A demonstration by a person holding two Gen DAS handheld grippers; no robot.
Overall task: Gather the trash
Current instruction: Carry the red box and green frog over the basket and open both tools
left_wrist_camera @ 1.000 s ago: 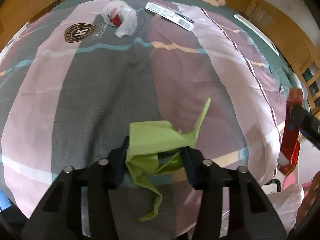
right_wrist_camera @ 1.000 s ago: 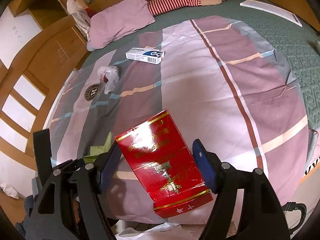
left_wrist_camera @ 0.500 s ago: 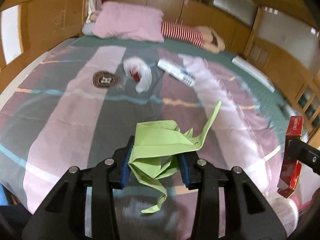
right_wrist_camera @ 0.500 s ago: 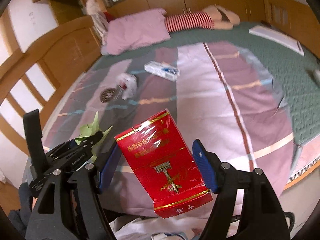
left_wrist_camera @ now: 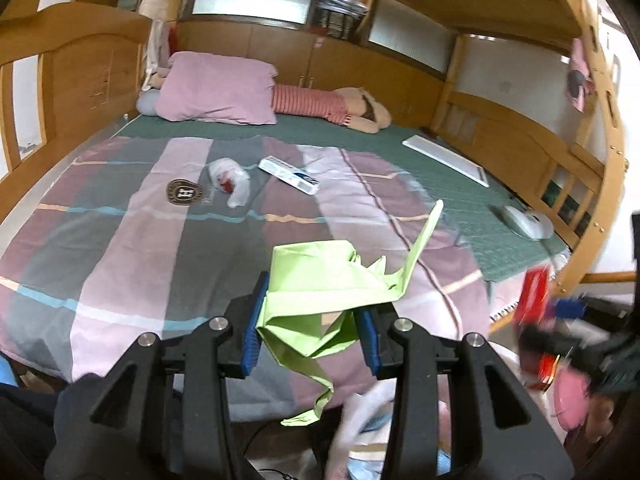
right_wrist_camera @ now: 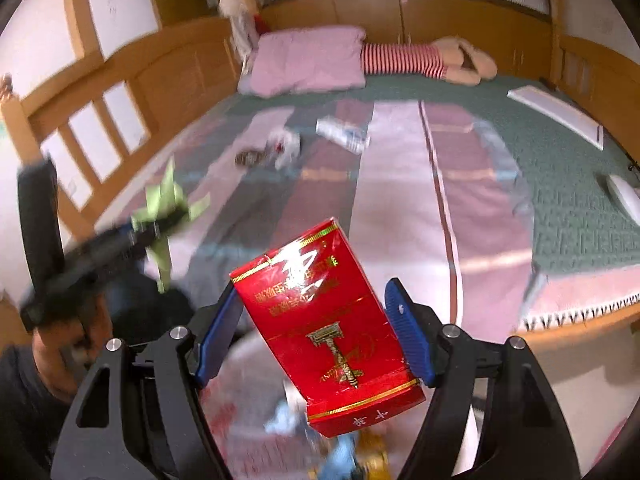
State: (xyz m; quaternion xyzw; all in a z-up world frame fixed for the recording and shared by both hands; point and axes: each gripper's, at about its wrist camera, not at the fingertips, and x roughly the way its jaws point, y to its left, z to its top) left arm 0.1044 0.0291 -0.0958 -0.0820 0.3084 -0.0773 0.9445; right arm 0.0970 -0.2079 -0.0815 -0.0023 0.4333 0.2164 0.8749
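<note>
My left claw (left_wrist_camera: pixel 310 326) is pinched on a crumpled sheet of green paper (left_wrist_camera: pixel 320 280), the blue pads pressing its folds from both sides. One long strip of the paper sticks up toward one o'clock and another dangles down toward six o'clock, below the fingers.

My right claw (right_wrist_camera: pixel 316 330) is clamped on a red box (right_wrist_camera: pixel 328 320) with gold lettering. The box sits tilted between the pads, its top edge leaning toward eleven o'clock and its bottom edge hanging out past the fingers at six o'clock. In the left wrist view the same box shows only as a red blur at about four o'clock.

Ahead of both claws lies the bed (left_wrist_camera: pixel 460 184) with its striped quilt (left_wrist_camera: pixel 132 248). On the quilt, at about eleven o'clock from my left claw, a crumpled white wad (left_wrist_camera: pixel 232 180) with a red spot rests just beside a round dark emblem (left_wrist_camera: pixel 185 192). A flat white packet (left_wrist_camera: pixel 289 174) lies near it at twelve o'clock. Both are well apart from my claws. A pink pillow (left_wrist_camera: pixel 216 88) sits at the far end of the bed.

Below my claws the floor area is blurred; I see pale and blue shapes there but cannot tell what they are.
</note>
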